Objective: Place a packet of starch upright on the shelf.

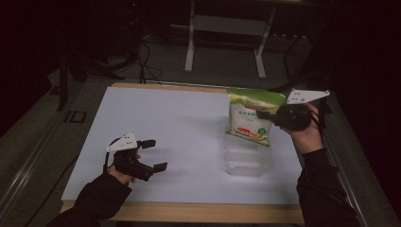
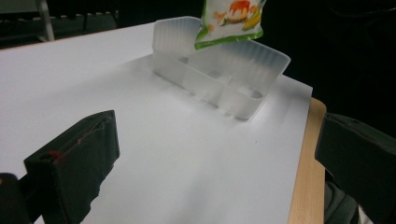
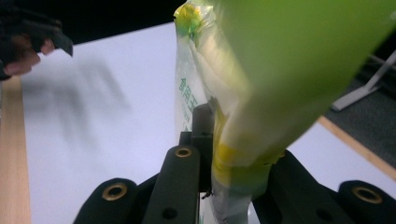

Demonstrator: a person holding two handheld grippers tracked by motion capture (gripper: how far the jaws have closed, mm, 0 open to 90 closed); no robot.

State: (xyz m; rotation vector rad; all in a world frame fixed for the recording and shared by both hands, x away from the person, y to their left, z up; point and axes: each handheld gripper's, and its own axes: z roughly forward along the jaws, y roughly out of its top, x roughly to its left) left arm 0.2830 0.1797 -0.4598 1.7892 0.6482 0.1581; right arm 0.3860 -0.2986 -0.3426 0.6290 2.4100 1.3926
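Observation:
A green and white snack bag (image 1: pixel 249 118) hangs upright in the air over a clear plastic tray (image 1: pixel 247 161) at the table's right side. My right gripper (image 1: pixel 263 115) is shut on the bag's edge, and the bag (image 3: pixel 261 93) sits pinched between its black jaws in the right gripper view. The bag's lower end (image 2: pixel 229 21) dangles just above the divided tray (image 2: pixel 219 70) in the left gripper view. My left gripper (image 1: pixel 154 155) rests near the table's front left, open, nothing between its jaws.
The white table top (image 1: pixel 165 127) has a wooden front edge (image 1: pixel 189 213). Metal frame legs (image 1: pixel 189 42) stand on the dark floor beyond the far edge. The person's other hand (image 3: pixel 28 42) shows at the upper left of the right gripper view.

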